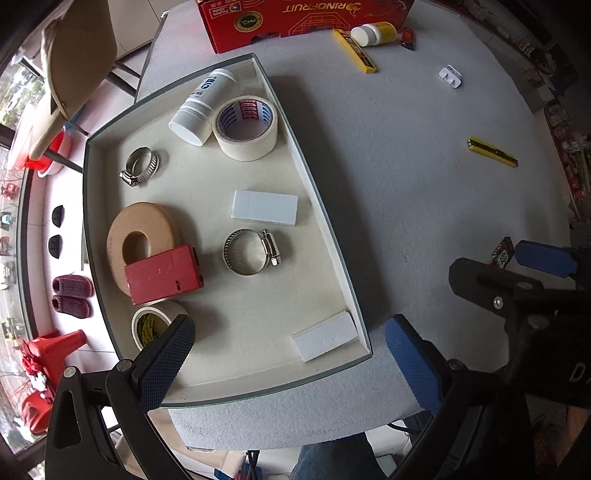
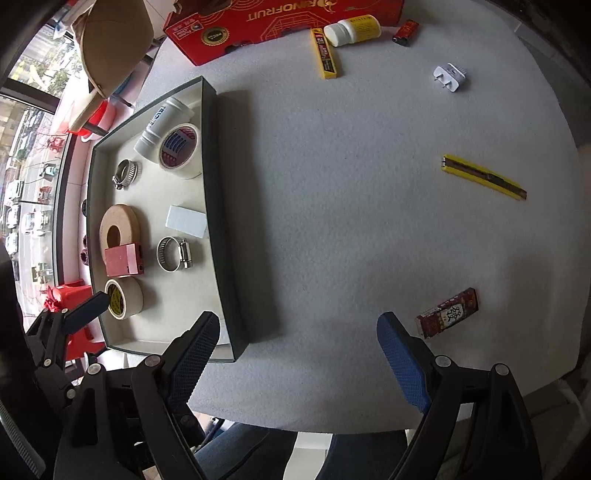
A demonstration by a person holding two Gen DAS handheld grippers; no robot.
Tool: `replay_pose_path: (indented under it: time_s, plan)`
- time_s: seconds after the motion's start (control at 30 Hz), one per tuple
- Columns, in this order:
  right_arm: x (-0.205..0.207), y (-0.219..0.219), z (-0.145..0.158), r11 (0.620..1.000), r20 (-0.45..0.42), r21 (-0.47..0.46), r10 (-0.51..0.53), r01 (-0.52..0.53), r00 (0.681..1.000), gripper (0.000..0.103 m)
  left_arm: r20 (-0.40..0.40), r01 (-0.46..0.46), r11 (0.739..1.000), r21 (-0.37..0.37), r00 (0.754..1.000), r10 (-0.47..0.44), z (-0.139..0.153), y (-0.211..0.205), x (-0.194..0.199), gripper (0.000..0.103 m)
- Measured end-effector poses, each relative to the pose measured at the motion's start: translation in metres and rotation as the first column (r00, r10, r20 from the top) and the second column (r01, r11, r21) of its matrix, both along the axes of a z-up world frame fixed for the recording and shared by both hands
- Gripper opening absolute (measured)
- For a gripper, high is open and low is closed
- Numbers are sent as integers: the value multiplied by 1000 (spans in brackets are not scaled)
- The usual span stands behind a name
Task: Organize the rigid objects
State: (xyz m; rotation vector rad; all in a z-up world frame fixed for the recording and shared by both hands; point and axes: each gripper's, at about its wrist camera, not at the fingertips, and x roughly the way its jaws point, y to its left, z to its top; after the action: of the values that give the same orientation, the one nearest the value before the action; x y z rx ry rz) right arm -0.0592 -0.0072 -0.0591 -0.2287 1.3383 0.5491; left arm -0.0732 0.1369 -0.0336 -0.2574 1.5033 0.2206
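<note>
Here, both sets of jaws stand spread wide with nothing between the pads. The left gripper (image 1: 291, 363) hangs over the near end of the shallow grey-rimmed tray (image 1: 325, 218), one finger above the tray floor, the other outside its wall over the white felt table (image 1: 406, 155). The right gripper (image 2: 299, 360) hovers over bare felt just beside the tray's outer wall.

Inside the tray: 2 hose clamps (image 1: 252, 252), (image 1: 139, 166); 2 white foam blocks (image 1: 264, 207), (image 1: 327, 340); a red box (image 1: 163, 275) leaning on a tan disc with a centre hole (image 1: 142, 238); a tape roll with a yellow-black core (image 1: 149, 326); a white tape roll with red-blue core (image 1: 245, 127) touching a white bottle (image 1: 205, 107) lying on its side.

Loose on the felt, well apart: a small red patterned box (image 2: 447, 313) nearest the right gripper, a yellow utility knife (image 2: 484, 177), a white plug adapter (image 2: 450, 76), a yellow blade case (image 2: 325, 53), a yellow-labelled pill bottle (image 2: 352, 30), a small red lighter-like item (image 2: 405, 32). A red carton (image 2: 280, 22) stands at the far edge.
</note>
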Motion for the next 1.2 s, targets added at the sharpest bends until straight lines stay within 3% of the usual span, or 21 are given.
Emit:
replay_pose_path:
  time_s: [0.17, 0.37, 0.5, 0.57, 0.67, 0.73, 0.8, 0.9, 1.03, 1.2]
  plan:
    - [39, -88, -13, 987, 2, -31, -155, 155, 988, 88, -3, 169, 985, 21, 986, -169, 0, -70, 35, 103]
    - [76, -180, -36, 954, -53, -54, -299, 296, 953, 88, -28, 392, 919, 52, 920, -391, -25, -170, 74, 103]
    - [88, -211, -48, 951, -85, -76, -306, 300, 948, 88, -30, 446, 892, 78, 895, -445, -45, -213, 95, 103]
    - [93, -218, -52, 954, -98, -79, -295, 288, 950, 88, -56, 428, 898, 97, 904, -425, -56, -217, 102, 103]
    - [99, -219, -52, 965, -98, -75, -258, 251, 961, 88, -24, 363, 929, 76, 932, -363, -60, -202, 104, 103]
    - [103, -213, -49, 974, -86, -73, -220, 214, 972, 88, 4, 323, 937, 132, 945, -327, -56, -184, 106, 103]
    - [108, -202, -45, 983, -75, -72, -176, 170, 982, 88, 18, 241, 953, 184, 968, -248, -52, -159, 108, 103]
    - [120, -183, -36, 992, -53, -63, -111, 108, 992, 88, 15, 81, 980, 182, 996, -85, -53, -122, 108, 103]
    - [150, -148, -13, 999, 3, -48, 0, 0, 1000, 88, -9, -47, 986, 160, 999, 49, -51, -107, 102, 103]
    - [186, -93, 9, 987, 107, -53, 160, -155, 981, 88, -12, -166, 979, 120, 986, 168, -57, -138, 84, 103]
